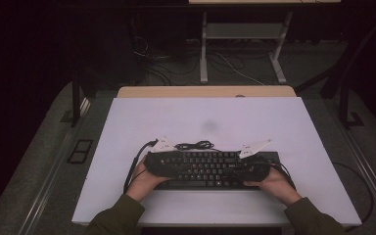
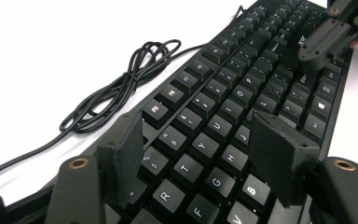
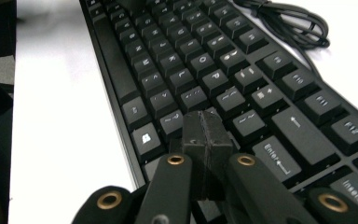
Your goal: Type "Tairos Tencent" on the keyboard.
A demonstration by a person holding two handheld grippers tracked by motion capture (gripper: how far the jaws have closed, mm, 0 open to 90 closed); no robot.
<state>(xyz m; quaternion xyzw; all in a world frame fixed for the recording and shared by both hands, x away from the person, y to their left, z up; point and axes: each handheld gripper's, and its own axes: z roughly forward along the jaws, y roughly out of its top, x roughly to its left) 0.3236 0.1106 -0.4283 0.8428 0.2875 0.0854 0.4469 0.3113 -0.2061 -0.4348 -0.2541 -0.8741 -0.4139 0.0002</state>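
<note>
The keyboard (image 2: 242, 93) lies directly beneath both grippers. The left gripper (image 2: 205, 158) is held apart, the right gripper (image 3: 205, 140) pressed together empty. Neighbouring keys could be struck if either drifts sideways.

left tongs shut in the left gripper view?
No. The left tongs stand open, jaws apart above the keyboard around the T, G and H keys.

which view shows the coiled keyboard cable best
The left gripper view: the coiled cable lies whole on the white table beside the keyboard, loops and tie distinct. The right gripper view catches part of the coil at its top edge; the high view shows it small behind the keyboard.
</note>
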